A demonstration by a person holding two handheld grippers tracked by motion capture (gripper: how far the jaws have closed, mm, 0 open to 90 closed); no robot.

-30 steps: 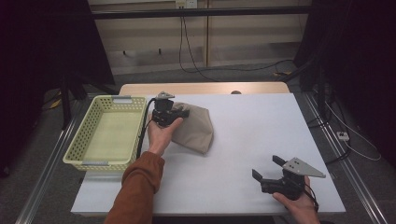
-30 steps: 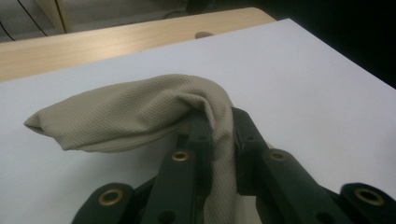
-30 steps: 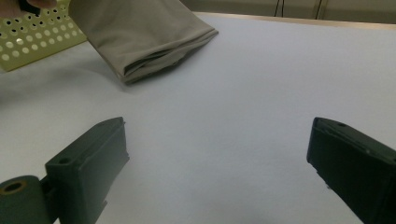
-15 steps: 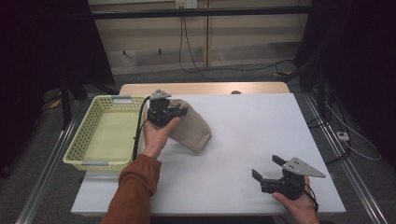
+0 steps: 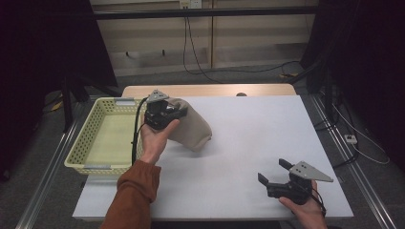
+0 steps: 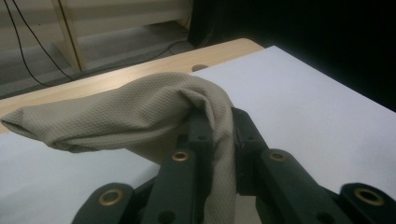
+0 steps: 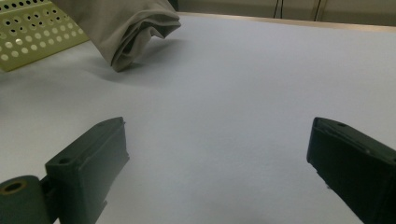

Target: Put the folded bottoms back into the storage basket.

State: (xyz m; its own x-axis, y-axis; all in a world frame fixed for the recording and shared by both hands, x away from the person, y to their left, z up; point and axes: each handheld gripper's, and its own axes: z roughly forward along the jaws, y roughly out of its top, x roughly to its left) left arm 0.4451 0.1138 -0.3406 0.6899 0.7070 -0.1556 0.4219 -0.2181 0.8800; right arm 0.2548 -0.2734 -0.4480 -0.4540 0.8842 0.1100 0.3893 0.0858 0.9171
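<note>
The left gripper (image 5: 177, 112) pinched the beige cloth (image 5: 191, 131), apparently partly lifted off the surface (image 5: 248, 143); the right gripper (image 5: 273, 172) rested with jaws apart.

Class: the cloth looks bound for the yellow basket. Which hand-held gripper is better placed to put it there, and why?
Left. The left hand-held gripper is shut on the cloth beside the basket; the right hand-held gripper sits open, far off.

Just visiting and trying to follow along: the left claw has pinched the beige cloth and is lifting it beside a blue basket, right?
Nearly. The left claw does pinch the beige cloth, as the left gripper view confirms, but the basket beside it is pale yellow-green, not blue; the high view shows that.
</note>
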